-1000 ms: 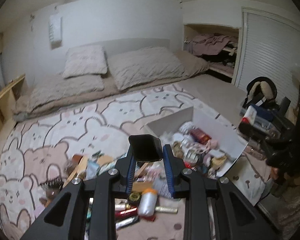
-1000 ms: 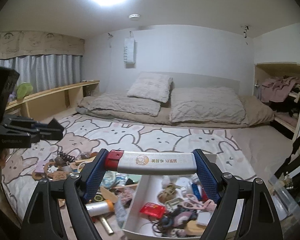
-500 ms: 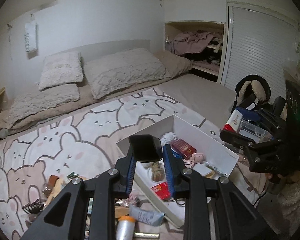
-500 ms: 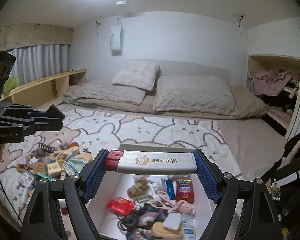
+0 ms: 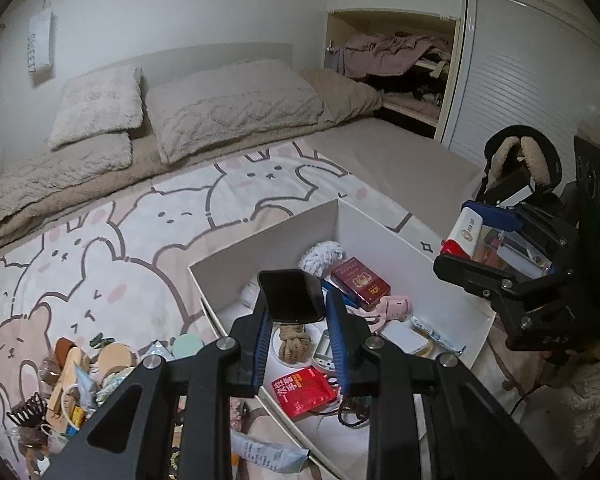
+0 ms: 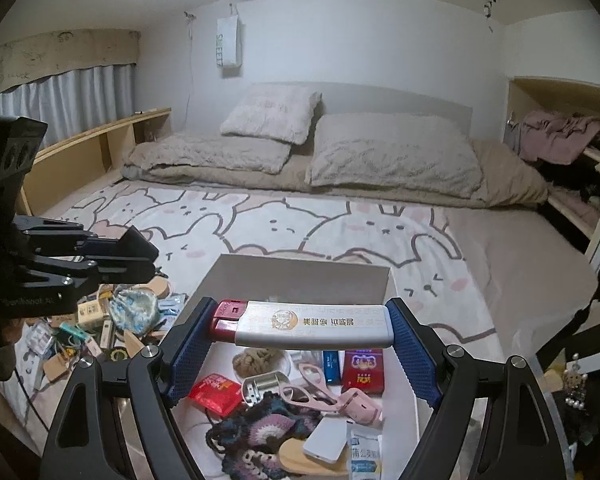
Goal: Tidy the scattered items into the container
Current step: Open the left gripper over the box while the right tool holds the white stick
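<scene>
White walls (image 6: 380,40) enclose a low bed (image 6: 500,248) with a bunny-print blanket (image 6: 300,224), beige quilt and two pillows (image 6: 392,152). Grey curtains (image 6: 80,100) hang left above a wooden shelf (image 6: 100,136); a slatted closet door (image 5: 520,92) stands right.

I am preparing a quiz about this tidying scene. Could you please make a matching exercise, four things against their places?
Things:
1. black flat item
2. white tube with red cap
3. red packet
4. black hair claw

Places:
A. in the right gripper
B. in the pile on the bedspread
C. in the left gripper
D. inside the white box

Pairs: 1-C, 2-A, 3-D, 4-B
</scene>
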Action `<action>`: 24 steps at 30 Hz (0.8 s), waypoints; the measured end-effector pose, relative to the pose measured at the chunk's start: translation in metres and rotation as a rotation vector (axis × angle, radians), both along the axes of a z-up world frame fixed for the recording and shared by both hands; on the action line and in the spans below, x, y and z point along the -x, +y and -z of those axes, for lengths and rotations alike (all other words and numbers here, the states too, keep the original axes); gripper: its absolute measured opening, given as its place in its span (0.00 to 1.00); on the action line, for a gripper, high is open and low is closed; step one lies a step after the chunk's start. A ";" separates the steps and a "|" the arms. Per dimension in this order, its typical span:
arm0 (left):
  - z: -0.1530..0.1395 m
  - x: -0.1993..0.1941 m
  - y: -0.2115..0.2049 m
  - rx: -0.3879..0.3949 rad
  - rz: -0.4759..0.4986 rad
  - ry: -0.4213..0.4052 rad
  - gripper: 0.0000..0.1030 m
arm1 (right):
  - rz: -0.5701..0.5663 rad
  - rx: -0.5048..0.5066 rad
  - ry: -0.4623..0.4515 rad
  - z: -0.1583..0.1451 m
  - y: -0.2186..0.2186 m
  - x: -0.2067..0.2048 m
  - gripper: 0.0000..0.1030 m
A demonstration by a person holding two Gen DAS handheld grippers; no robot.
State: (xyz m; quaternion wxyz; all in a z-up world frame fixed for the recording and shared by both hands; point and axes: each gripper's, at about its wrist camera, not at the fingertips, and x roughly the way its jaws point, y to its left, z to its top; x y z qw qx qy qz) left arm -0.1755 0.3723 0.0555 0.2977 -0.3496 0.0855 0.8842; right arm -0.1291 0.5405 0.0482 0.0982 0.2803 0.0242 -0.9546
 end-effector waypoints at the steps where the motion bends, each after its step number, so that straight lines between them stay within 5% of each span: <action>1: 0.003 0.002 0.003 0.007 0.001 -0.005 0.26 | -0.005 0.003 -0.011 0.003 0.001 0.001 0.82; 12: 0.032 0.019 0.017 0.074 0.006 -0.056 0.26 | -0.077 0.077 -0.166 0.032 -0.007 0.008 0.82; 24: 0.084 0.011 0.036 0.252 0.089 -0.237 0.26 | -0.090 0.099 -0.276 0.053 -0.013 0.009 0.82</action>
